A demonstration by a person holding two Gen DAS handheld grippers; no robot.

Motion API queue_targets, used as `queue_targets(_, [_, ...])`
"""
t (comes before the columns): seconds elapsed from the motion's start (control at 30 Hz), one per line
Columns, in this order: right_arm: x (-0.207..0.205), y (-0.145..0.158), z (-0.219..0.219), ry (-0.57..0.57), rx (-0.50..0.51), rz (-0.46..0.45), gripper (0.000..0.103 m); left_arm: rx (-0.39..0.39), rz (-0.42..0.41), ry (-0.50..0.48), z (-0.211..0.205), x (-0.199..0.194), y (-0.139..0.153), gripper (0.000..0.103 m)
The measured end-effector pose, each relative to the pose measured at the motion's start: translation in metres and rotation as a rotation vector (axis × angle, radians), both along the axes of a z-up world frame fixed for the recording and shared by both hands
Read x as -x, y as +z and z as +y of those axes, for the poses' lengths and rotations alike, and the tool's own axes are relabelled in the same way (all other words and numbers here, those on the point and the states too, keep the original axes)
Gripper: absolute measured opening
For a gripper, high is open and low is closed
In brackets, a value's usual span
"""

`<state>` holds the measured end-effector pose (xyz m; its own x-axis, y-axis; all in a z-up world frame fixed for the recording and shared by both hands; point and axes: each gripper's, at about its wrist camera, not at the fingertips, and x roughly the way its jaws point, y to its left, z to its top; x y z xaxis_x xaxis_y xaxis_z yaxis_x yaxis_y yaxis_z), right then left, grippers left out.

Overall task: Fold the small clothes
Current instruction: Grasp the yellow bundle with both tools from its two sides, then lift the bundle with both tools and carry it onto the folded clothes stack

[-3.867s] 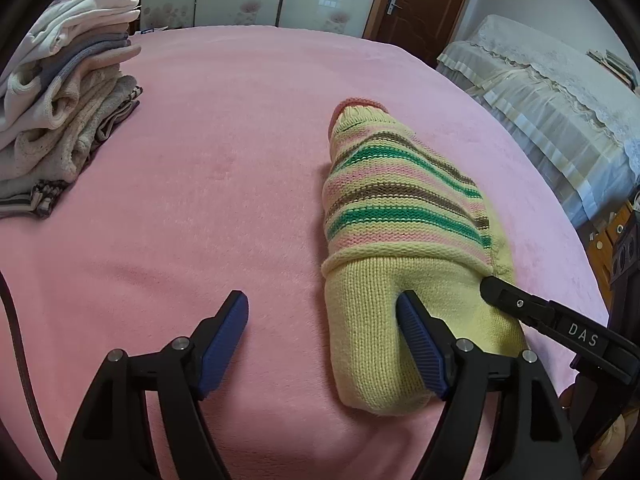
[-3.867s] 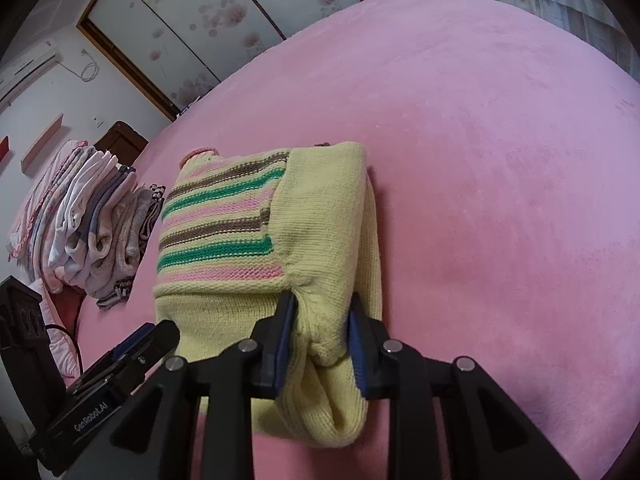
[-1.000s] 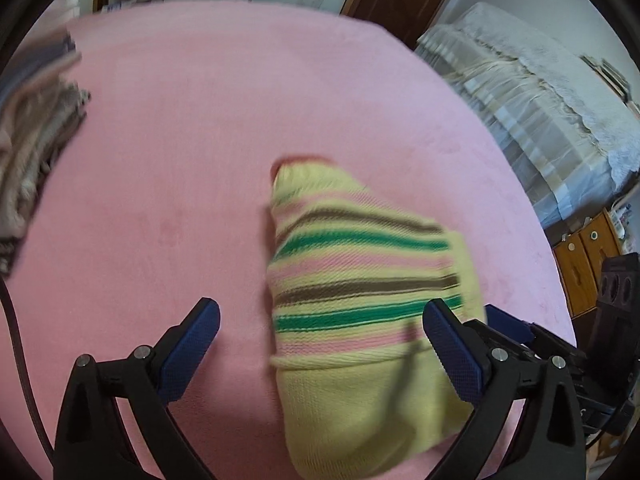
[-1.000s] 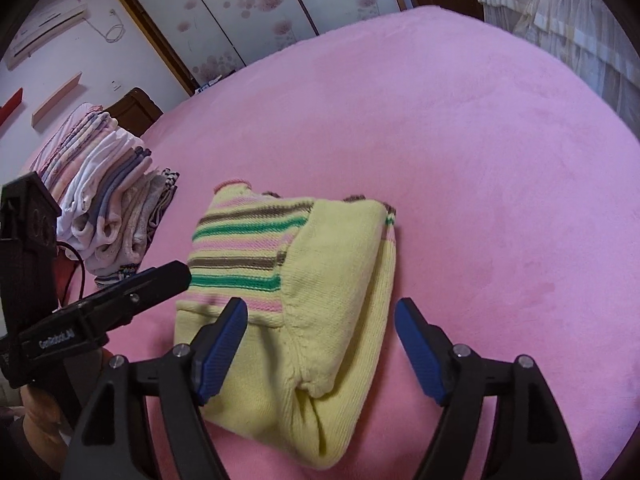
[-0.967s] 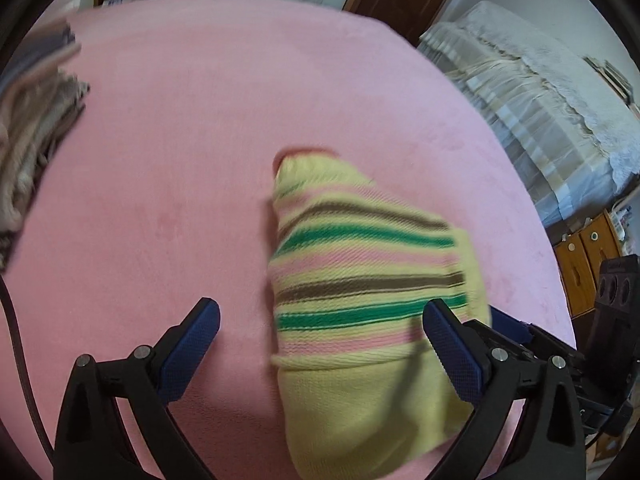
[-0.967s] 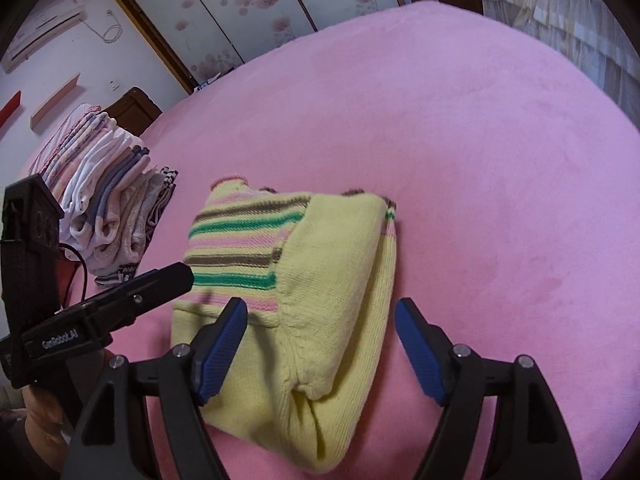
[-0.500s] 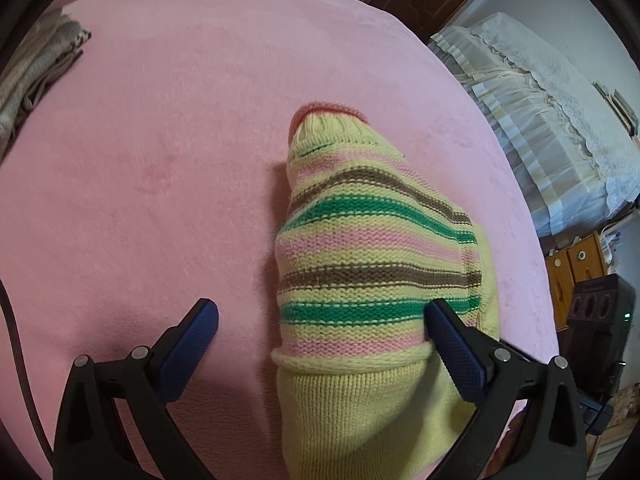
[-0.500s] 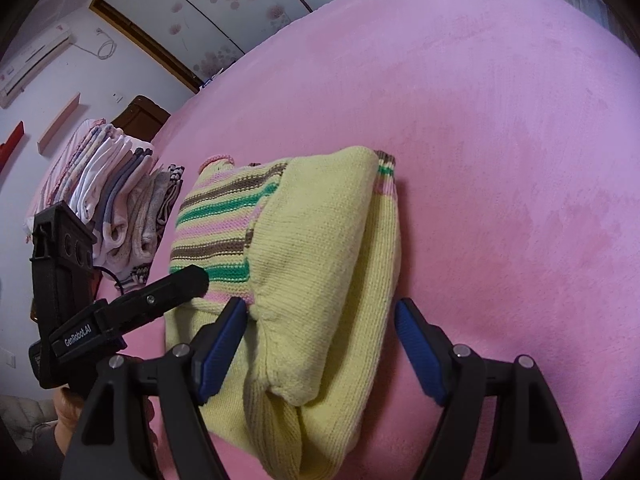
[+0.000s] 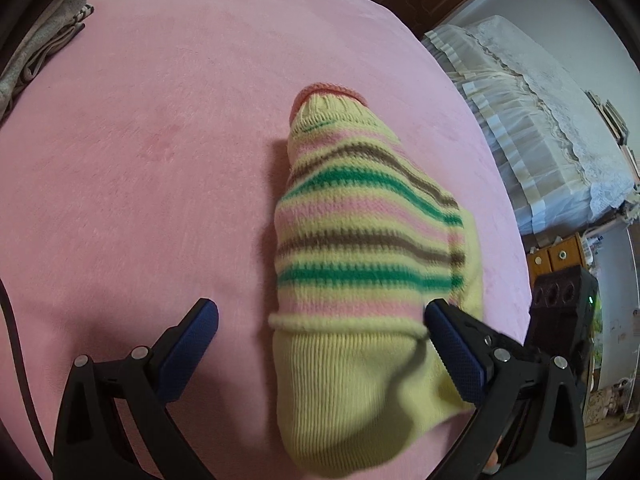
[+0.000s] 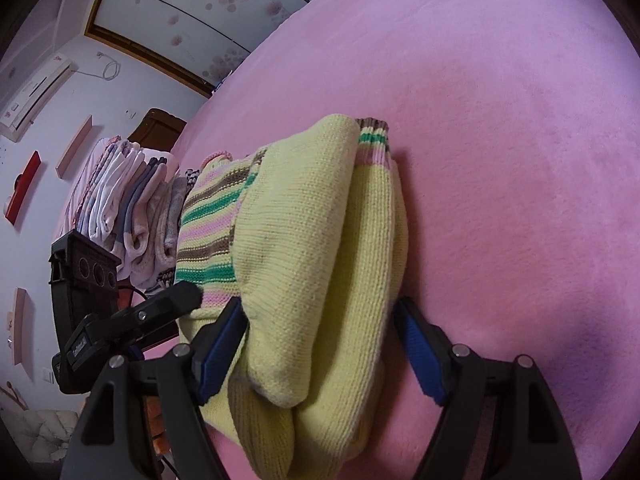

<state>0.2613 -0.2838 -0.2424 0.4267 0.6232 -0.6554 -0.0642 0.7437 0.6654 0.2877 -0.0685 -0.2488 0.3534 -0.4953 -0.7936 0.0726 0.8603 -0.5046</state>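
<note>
Folded striped sweater [image 9: 360, 256] lay on the pink bed [image 9: 140, 168], collar end pointing away, plain yellow hem end nearest both cameras. Left claw [image 9: 320, 344] was spread wide, pads apart; its right pad [image 9: 452, 348] sat against the sweater's right edge, left pad over bare blanket, nothing pinched. Right claw [image 10: 320, 344] was also spread, jaws straddling the thick yellow folded end [image 10: 312, 264]; left pad looked to be touching the knit, right pad just beside it, no squeeze visible. Stack of folded clothes [image 10: 132, 204] sat behind the sweater by the wall. A second, lace-covered bed [image 9: 536, 128] stood off to the right.
</note>
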Motion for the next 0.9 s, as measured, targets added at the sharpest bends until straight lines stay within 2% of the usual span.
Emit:
queue_targets(0.27, [-0.003,-0.002,0.001,-0.009,0.006,0.005,0.075,0.046,0.006,0.011,0.006,0.002,-0.014,0.103])
queue_targets(0.3, [-0.003,-0.002,0.002,-0.007,0.001,0.0,0.067,0.04,0.002,0.005,0.003,0.001,-0.015,0.102])
queue_targets(0.33, [-0.002,0.0,0.003,-0.005,-0.005,-0.003,0.058,0.04,-0.005,-0.002,-0.002,0.0,-0.015,0.092])
queue_targets(0.37, [-0.001,0.001,0.005,-0.005,0.0,-0.008,0.055,0.059,-0.016,-0.026,-0.006,0.0,-0.013,0.07])
queue_targets(0.4, [0.0,0.004,0.007,-0.001,0.013,-0.018,0.049,0.067,-0.021,-0.05,-0.012,0.001,-0.01,0.07])
queue_targets(0.43, [0.001,0.007,0.009,-0.004,0.027,-0.024,0.045,0.032,-0.048,-0.048,-0.016,0.003,-0.004,0.069])
queue_targets(0.53, [0.004,0.014,0.012,-0.011,0.046,-0.034,0.04,-0.019,-0.098,-0.06,-0.023,0.009,0.006,0.062])
queue_targets(0.73, [0.022,0.033,0.017,-0.033,0.013,-0.053,0.036,-0.046,-0.164,-0.048,-0.02,0.032,0.04,0.058])
queue_targets(0.9, [0.057,0.052,0.028,-0.044,-0.033,-0.07,0.036,-0.058,-0.187,-0.058,-0.002,0.073,0.076,0.058])
